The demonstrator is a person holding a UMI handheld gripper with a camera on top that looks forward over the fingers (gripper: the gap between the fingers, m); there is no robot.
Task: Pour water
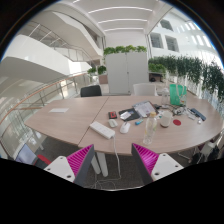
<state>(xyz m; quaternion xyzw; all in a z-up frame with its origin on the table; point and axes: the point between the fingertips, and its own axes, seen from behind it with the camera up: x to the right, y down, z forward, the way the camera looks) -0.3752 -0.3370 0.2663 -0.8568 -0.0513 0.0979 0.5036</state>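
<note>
My gripper [113,160] hangs spread and empty, well short of the long pale wooden table [70,118], so nothing is poured yet; the tall green bottle [176,95] stands far right, untouched.

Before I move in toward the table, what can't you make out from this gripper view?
- Small items on the table, gripper view: too small to name; no water container can be picked out.
- Green object at the table's far end: too small to identify.
- White flat item ahead of the fingers: too small to identify.
- Table's near edge: hidden behind the gripper, whose fingers are open and empty.
</note>
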